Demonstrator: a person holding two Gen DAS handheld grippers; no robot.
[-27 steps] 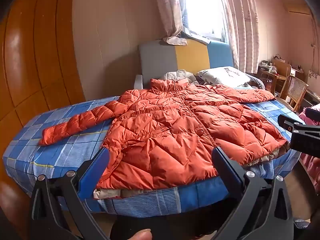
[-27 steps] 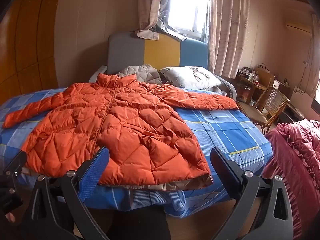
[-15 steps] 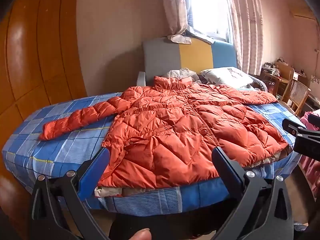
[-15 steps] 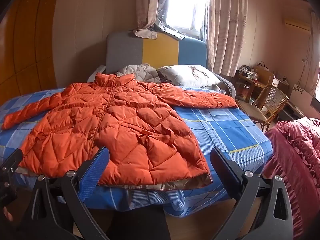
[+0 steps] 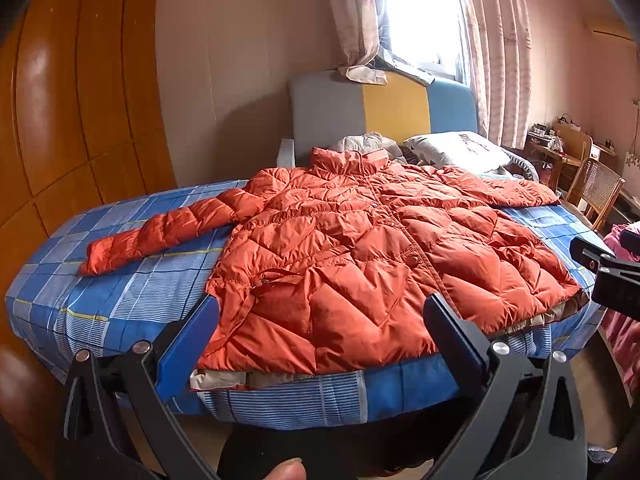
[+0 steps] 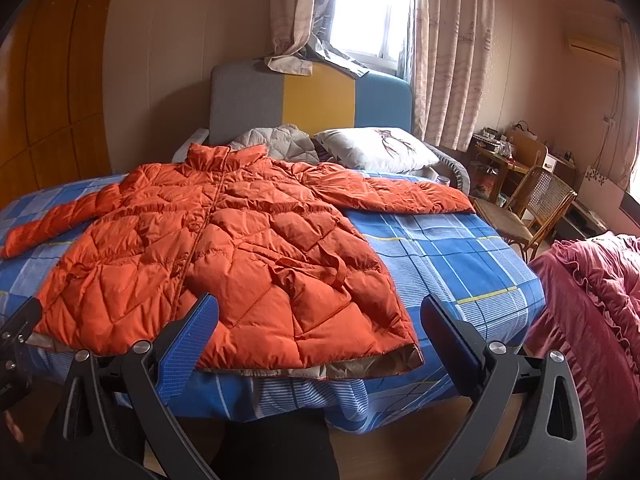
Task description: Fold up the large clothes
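The orange puffer jacket [image 5: 360, 248] is lying face up and spread flat on the bed [image 5: 100, 300], collar toward twelve o'clock and hem hanging just at the near edge, which is likely how it is being laid out so the sleeves and sides can be folded inward. Its left sleeve [image 5: 160, 236] is stretching out toward nine o'clock across bare checked sheet, and the other sleeve [image 6: 400, 196] is reaching toward two o'clock in the right wrist view.

The left gripper [image 5: 320, 320] and right gripper [image 6: 318, 320] are both hovering short of the hem with jaws standing wide apart, nothing between them (each seems to be lining up on its own half of the hem).

Open sheet is lying at three o'clock of the jacket, giving room to work. A pillow [image 6: 380, 152] and grey quilted bundle [image 6: 276, 142] are crowding the collar end, and a pink ruffled cover [image 6: 592, 320] is sitting near the bed's right side.
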